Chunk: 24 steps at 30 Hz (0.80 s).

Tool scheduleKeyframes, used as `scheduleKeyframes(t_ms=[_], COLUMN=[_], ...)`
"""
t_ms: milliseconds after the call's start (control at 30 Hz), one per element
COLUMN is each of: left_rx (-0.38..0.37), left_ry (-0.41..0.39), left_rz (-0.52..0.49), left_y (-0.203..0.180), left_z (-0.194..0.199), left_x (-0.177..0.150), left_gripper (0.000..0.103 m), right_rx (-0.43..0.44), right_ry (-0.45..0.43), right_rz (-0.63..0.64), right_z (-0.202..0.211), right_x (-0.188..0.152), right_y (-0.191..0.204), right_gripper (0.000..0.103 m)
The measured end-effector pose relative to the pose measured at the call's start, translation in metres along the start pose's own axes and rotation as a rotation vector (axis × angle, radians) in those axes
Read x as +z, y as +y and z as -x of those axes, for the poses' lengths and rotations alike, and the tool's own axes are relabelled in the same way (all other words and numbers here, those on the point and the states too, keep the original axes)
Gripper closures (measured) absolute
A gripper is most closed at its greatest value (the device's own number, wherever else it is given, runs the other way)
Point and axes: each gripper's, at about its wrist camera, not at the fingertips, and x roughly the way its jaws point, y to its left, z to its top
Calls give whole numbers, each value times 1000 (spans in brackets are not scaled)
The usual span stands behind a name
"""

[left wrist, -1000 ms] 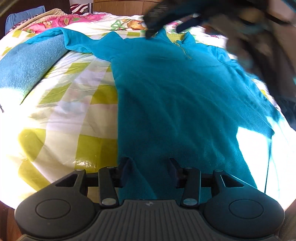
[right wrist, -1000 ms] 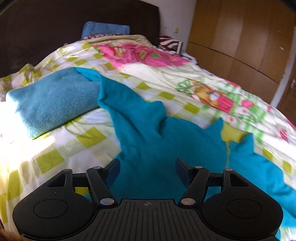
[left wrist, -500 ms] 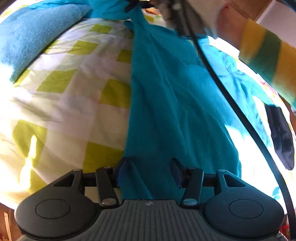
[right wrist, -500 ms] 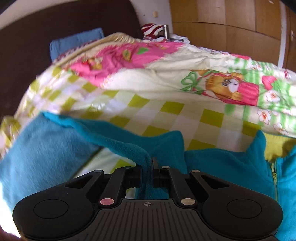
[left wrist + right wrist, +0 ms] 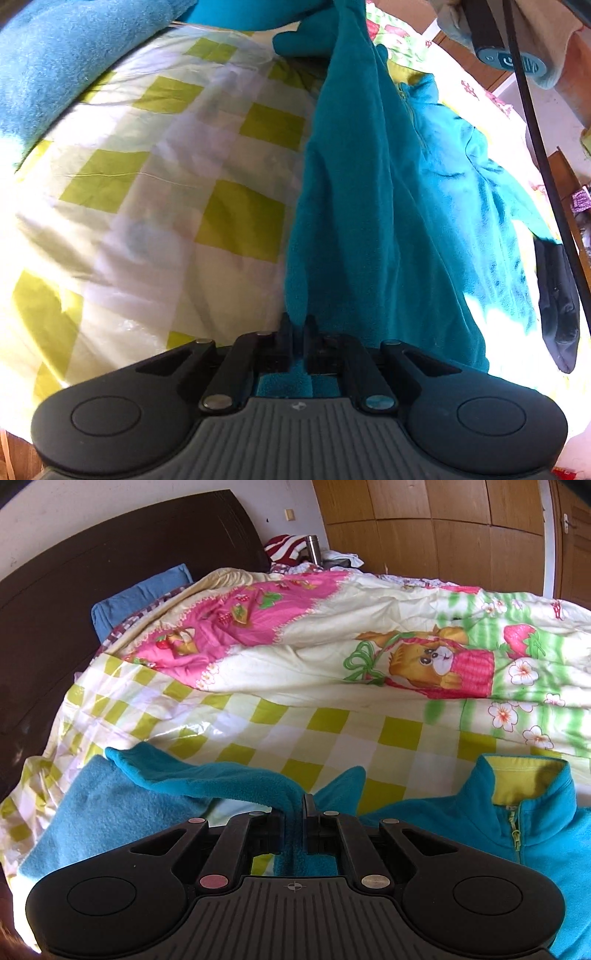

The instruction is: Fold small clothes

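- Teal fleece pullover [image 5: 369, 206]: lies on the checked bedcover [image 5: 155, 177], one side edge lifted into a taut ridge; yellow-lined stand-up collar [image 5: 524, 779] with a short zip; nap clean and even.
- Left gripper [image 5: 299, 325]: jaws closed to a sliver, pinching the pullover's lower edge.
- Right gripper [image 5: 301, 805]: jaws likewise nearly together, clamped on the fleece where the sleeve [image 5: 207, 779] meets the shoulder.
- Folded blue fleece blanket [image 5: 110, 812]: beside the sleeve.

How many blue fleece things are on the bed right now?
2. The teal zip-neck fleece top lies on the checked bedspread, pinched by both grippers. A lighter blue fleece blanket sits left of it. More could lie out of view.
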Motion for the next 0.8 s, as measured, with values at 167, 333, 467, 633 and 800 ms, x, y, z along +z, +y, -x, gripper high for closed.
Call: scheduleKeyframes(t_ms=[167,333,467,633,800], left_rx=[73,107,95,123,189], left_ry=[49,16,26,47,-14], left_rz=[36,86,157,187,130], left_y=[21,30,38,43,36], left_z=[-8,1,7,21,38], left_x=[-15,-16,-16,-21,-9], left_gripper=[84,82,80,76,76], right_rx=[-50,-82,-36,10,74], right_ry=[63,53,192,266,235], right_rz=[0,85,87,235,348], right_z=[-39,-71,-99,-102,-85], right_x=[-10,-22,-40,-62,-68], right_y=[0,17,28,53,72], right_gripper=[97,97,88,66,45])
